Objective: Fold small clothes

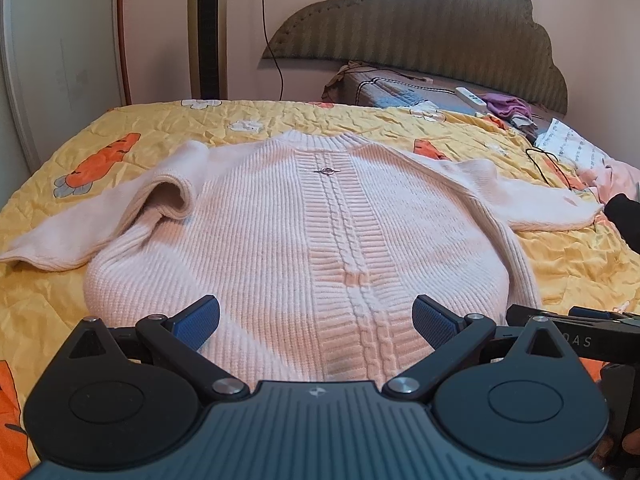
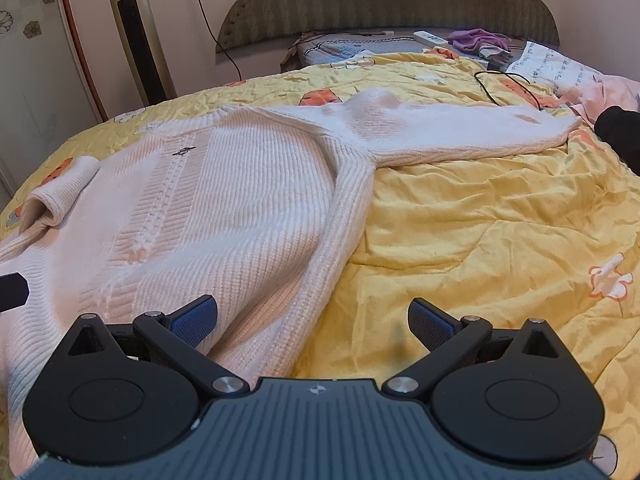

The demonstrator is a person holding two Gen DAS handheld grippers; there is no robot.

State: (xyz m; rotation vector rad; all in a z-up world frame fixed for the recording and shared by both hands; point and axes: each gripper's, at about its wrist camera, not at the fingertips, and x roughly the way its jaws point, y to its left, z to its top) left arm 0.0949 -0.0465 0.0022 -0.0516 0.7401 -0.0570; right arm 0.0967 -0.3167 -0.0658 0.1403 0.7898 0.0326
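Pink sweater [image 1: 304, 232] lies flat on the yellow quilt [image 2: 480, 240]. My left gripper [image 1: 316, 320] hovers released over its hem; my right gripper [image 2: 312, 320], also released, straddles its side edge.

A ribbed, cable-knit wool-like cloth is seen on the sweater [image 1: 280, 232]. The quilt [image 2: 480, 240] is crinkled, matt, stitched cotton-like fabric. Matt black plastic and textured blue pads are shown on the fingers [image 1: 202, 322].

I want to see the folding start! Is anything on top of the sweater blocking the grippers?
Nothing visible does. The sweater lies bare; both the left gripper and right gripper are open at its hem.
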